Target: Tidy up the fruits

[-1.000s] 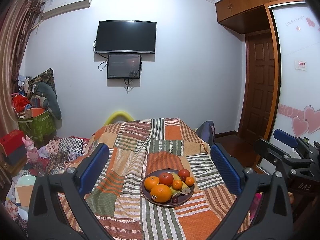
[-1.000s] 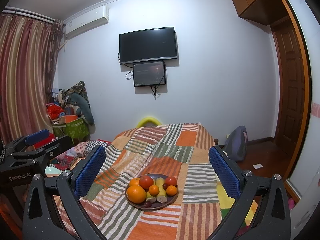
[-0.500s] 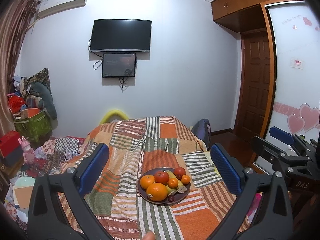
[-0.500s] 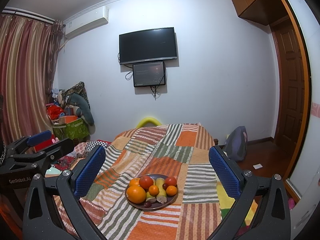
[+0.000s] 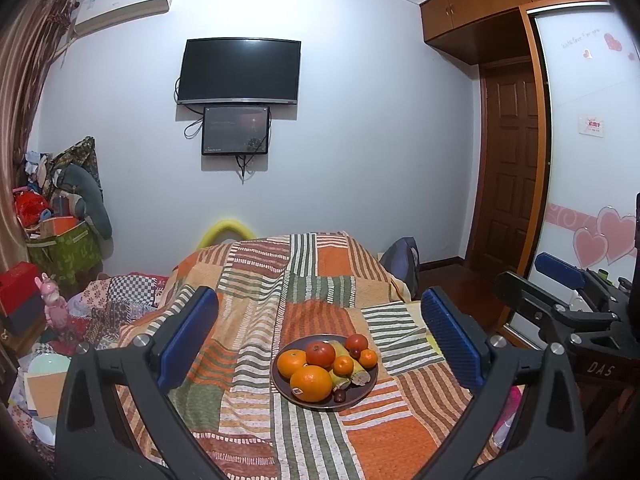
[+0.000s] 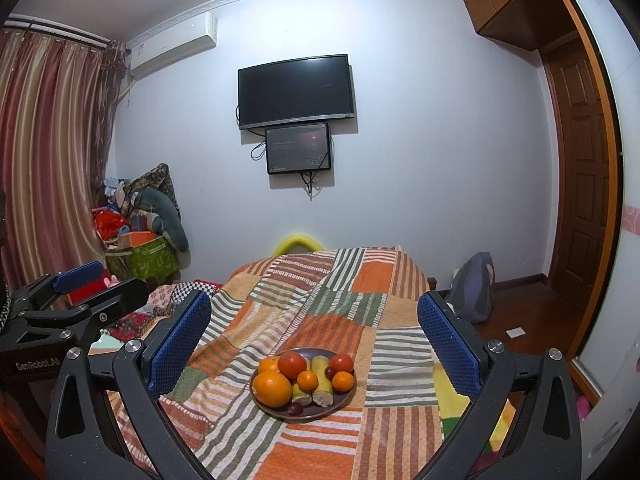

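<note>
A dark round plate sits on a striped patchwork cloth over a table. It holds oranges, red apples, bananas, small tangerines and dark grapes. My left gripper is open and empty, held above and short of the plate. My right gripper is open and empty, also short of the plate. The right gripper shows at the right edge of the left wrist view; the left gripper shows at the left of the right wrist view.
The patchwork cloth covers the whole table. Cluttered boxes and bags stand at the left wall. A backpack lies on the floor at right. A TV hangs on the far wall; a wooden door is at right.
The left wrist view has shifted slightly, so the plate sits a little left and nearer. The right gripper's view is almost unchanged. Both grippers stay open.
</note>
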{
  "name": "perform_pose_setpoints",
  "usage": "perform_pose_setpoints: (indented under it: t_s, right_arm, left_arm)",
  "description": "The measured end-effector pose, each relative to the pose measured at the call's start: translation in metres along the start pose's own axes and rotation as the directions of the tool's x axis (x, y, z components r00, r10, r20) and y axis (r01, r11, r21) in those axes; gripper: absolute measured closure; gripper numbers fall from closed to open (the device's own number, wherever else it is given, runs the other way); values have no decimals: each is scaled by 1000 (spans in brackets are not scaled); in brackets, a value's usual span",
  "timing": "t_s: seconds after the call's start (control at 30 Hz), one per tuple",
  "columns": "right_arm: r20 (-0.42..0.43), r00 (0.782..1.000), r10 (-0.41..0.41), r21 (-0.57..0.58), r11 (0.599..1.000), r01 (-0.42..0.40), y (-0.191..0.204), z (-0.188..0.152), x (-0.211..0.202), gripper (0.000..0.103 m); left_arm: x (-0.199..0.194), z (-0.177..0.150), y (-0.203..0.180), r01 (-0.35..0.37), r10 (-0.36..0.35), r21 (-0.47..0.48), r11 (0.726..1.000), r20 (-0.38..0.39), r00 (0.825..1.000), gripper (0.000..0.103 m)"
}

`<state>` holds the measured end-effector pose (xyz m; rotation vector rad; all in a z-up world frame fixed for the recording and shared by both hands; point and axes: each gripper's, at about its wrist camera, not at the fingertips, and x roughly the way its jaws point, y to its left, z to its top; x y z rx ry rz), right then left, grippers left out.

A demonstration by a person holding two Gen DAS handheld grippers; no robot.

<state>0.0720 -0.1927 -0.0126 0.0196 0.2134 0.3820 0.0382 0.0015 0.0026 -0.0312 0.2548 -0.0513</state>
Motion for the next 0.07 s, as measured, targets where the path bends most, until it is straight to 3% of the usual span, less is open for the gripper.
perform_pose_setpoints:
  t_s: [0.07]
  right_arm:
    - [0, 1000, -1, 0, 1000, 1, 0, 0, 0, 0]
  left_arm:
    - [1, 0, 0, -2, 2, 1, 1000, -1, 1000, 0]
